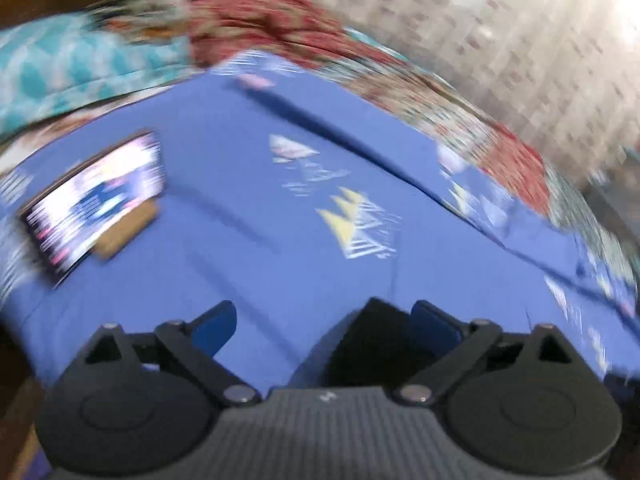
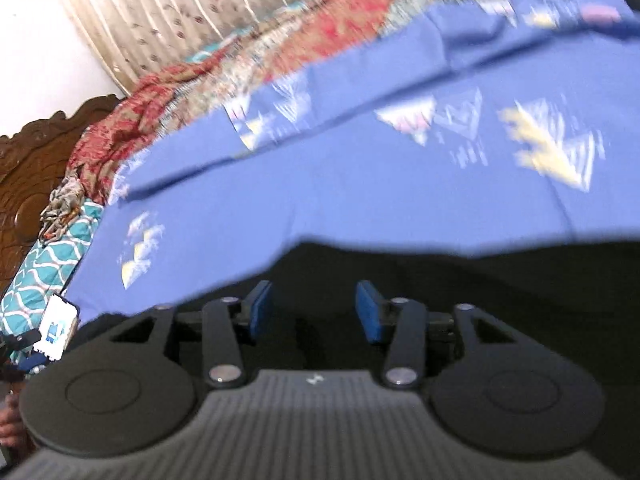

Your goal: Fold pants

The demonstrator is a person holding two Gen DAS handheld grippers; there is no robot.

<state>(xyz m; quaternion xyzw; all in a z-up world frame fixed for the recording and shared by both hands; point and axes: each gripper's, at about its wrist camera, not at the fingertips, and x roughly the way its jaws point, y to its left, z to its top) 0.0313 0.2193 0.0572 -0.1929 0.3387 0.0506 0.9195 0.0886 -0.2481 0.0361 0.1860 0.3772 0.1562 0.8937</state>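
The pants are black cloth. In the right wrist view they (image 2: 460,276) lie on the blue bed sheet (image 2: 320,184), spreading under and beyond my right gripper (image 2: 314,310), whose blue pads stand apart, open, just over the cloth. In the left wrist view a black fold of the pants (image 1: 372,344) sits between the fingers, against the right pad, of my left gripper (image 1: 326,326), which is open wide over the blue sheet (image 1: 248,240). Both views are motion-blurred.
A phone with a lit screen (image 1: 96,200) lies on the sheet at left; it also shows in the right wrist view (image 2: 58,330). A red patterned blanket (image 1: 260,20) and a teal pillow (image 1: 72,72) lie at the bed's far side. A carved wooden headboard (image 2: 36,168) and a curtain (image 2: 192,8) stand behind.
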